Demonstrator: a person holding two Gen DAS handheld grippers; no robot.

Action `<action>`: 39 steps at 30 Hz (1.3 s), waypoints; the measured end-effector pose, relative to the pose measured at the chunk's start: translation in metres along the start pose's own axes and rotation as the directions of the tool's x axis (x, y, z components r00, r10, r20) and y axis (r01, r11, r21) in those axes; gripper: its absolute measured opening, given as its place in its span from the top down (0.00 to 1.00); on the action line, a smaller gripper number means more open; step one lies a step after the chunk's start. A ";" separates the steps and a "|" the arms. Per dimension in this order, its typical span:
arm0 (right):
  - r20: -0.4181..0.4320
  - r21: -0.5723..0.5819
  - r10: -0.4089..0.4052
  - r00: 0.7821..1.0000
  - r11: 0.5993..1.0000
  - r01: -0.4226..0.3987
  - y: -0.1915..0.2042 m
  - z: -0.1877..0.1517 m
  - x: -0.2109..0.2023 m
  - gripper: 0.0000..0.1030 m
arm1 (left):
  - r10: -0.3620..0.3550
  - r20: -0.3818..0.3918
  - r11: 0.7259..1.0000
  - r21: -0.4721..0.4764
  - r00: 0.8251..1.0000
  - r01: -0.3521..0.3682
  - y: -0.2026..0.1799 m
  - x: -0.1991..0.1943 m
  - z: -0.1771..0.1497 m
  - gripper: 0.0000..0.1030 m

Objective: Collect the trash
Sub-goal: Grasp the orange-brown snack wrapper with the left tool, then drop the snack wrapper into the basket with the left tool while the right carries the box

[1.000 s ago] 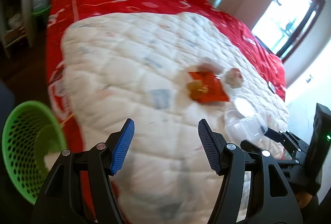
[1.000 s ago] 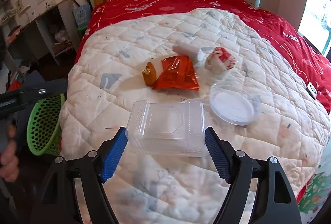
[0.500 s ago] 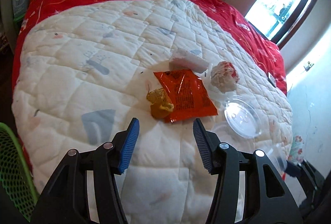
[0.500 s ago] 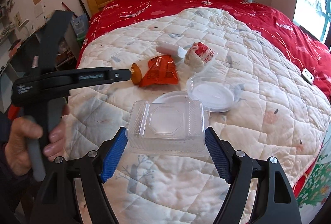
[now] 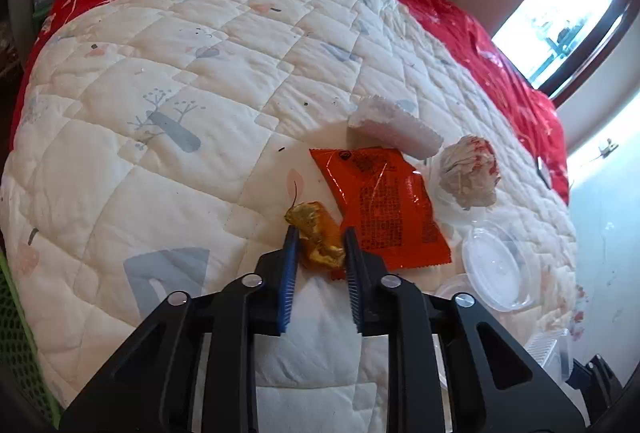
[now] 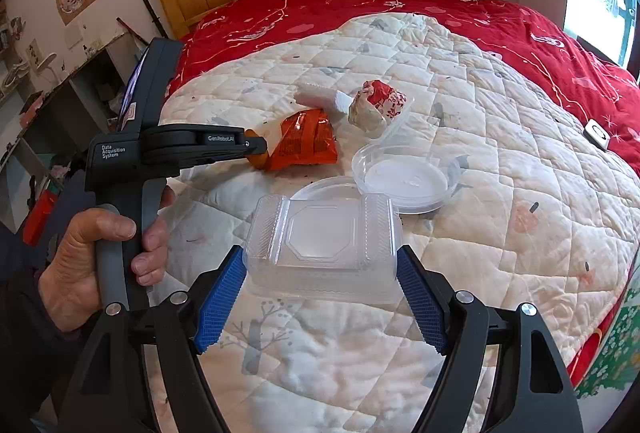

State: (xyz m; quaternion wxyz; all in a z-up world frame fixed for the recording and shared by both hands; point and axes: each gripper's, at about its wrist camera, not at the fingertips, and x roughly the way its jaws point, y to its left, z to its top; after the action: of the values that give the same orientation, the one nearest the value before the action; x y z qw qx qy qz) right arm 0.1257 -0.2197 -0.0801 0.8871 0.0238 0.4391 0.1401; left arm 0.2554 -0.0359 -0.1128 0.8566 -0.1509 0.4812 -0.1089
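Fingers (image 5: 291, 253) of my left gripper (image 5: 318, 253) have just been closing and now pinch the gold wrapper (image 5: 320, 239) lying on the bed's white quilt (image 5: 160, 153). My right gripper (image 6: 320, 297) stands about half open, clamped on the clear plastic box (image 6: 322, 239), lifted off the bed. Left to gather, as I judge it: the orange packet (image 5: 384, 209), white foam piece (image 5: 394, 131), crumpled paper ball (image 5: 470, 171) and round clear lids (image 5: 498, 267). Only an edge of the green basket (image 5: 12, 325) shows, so I cannot see what is already collected.
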 end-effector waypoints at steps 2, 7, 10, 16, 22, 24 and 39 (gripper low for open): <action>0.002 -0.001 0.002 1.000 1.000 -0.002 0.001 -0.001 -0.002 0.28 | -0.008 0.007 1.000 -0.002 1.000 0.008 0.001 -0.005 -0.002 0.84; 0.009 -0.003 0.009 1.000 1.000 -0.009 0.008 -0.003 -0.007 0.28 | -0.035 0.038 0.999 0.000 0.999 0.035 0.005 -0.031 -0.009 0.85; 0.015 -0.005 0.020 1.000 1.000 -0.020 0.015 -0.005 -0.012 0.28 | -0.044 0.059 0.999 -0.005 0.997 0.044 0.011 -0.052 -0.015 0.85; 0.026 -0.037 0.051 0.998 0.998 -0.050 0.039 -0.006 -0.019 0.28 | -0.032 0.121 0.999 -0.035 0.992 0.036 0.035 -0.102 -0.029 0.85; 0.028 -0.082 0.100 0.995 0.992 -0.097 0.075 -0.005 -0.021 0.28 | 0.054 0.179 0.998 -0.048 0.982 -0.046 0.069 -0.153 -0.052 0.85; 0.023 -0.101 0.120 0.993 0.988 -0.117 0.089 -0.005 -0.019 0.28 | 0.080 0.200 0.996 -0.059 0.977 -0.070 0.081 -0.168 -0.059 0.85; -0.024 -0.215 0.230 0.973 0.949 -0.229 0.177 -0.005 -0.009 0.28 | 0.265 0.216 0.942 -0.264 0.940 -0.205 0.198 -0.243 -0.118 0.85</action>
State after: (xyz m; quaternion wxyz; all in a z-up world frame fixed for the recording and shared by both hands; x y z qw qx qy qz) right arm 0.0762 -0.0525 -0.0474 0.8624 -0.0220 0.4149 0.2891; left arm 0.0372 0.2111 -0.0504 0.8926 -0.2057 0.3945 0.0731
